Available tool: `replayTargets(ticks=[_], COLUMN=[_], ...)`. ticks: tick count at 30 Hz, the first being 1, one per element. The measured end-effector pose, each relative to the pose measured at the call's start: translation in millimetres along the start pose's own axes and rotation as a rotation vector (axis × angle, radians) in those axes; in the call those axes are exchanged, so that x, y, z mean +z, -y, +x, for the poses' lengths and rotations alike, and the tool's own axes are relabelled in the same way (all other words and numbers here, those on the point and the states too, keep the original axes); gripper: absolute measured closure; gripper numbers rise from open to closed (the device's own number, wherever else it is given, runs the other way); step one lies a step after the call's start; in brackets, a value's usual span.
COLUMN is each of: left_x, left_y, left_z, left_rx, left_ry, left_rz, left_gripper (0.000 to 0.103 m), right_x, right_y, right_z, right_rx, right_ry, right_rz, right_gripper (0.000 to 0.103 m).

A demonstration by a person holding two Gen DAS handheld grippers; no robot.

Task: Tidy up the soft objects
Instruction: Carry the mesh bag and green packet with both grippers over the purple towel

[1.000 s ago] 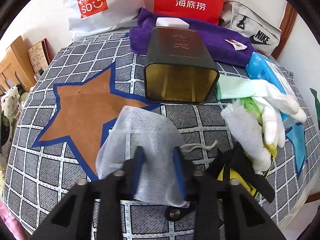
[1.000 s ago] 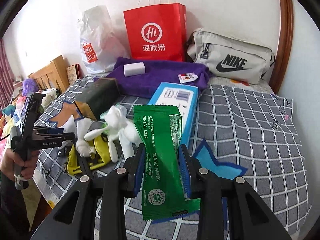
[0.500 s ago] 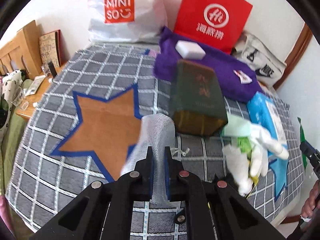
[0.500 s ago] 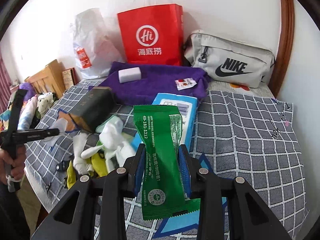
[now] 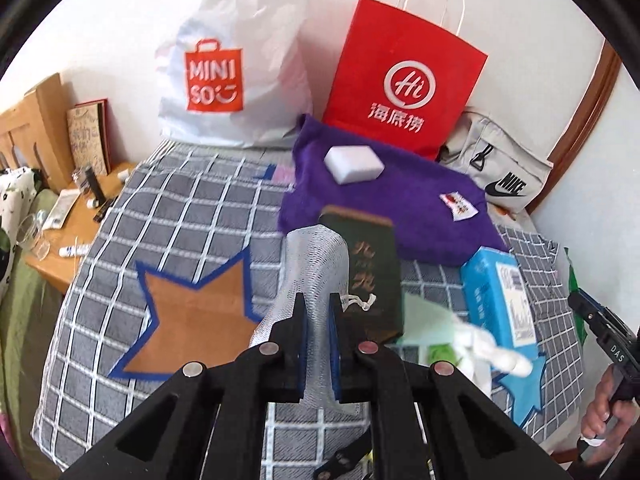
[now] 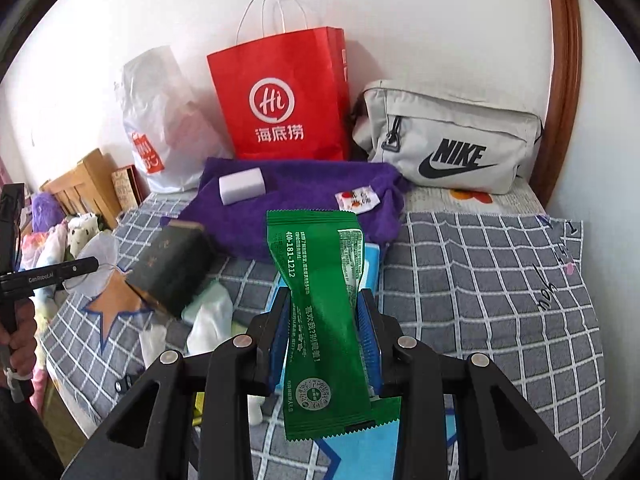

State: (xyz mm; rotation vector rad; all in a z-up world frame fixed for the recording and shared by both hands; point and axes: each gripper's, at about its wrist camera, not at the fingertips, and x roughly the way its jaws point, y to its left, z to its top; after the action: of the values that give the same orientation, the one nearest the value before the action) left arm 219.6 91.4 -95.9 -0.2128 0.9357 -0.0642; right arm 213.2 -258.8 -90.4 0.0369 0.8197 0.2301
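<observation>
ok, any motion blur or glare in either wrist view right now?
Left wrist: blur on the gloves and tin, edges smeared; tongs sharp. Right wrist: crisp, packet print readable. Both: strong fisheye bending, no harsh glare.

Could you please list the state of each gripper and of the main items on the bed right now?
left gripper: shut on the white mesh pouch, lifted.
right gripper: shut on the green packet, upright.
dark tin: lying on its side.
red paper bag: standing against the wall.
white block: resting on the purple towel.
</observation>
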Motion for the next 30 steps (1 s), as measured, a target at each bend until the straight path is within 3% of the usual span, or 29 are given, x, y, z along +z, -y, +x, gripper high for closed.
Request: replayTargets(ticks=[17,30], left_x=[62.8,105.4], left_y=[47.5,62.9], left_z=[31.3,62.6], left_rx=[-0.062,-0.08], left_ry=[0.008,-0.005], left_rz=[0.075,0.095], left_gripper=[0.094,0.094], right_x=[55.5,95.0], right_y=[0.2,4.0], right_z=[37.1,77.6], right_rx=[-0.019,0.021], right_ry=[0.012,0.0], right_rz=[-0.006,0.028], right_gripper=[0.07,0.07])
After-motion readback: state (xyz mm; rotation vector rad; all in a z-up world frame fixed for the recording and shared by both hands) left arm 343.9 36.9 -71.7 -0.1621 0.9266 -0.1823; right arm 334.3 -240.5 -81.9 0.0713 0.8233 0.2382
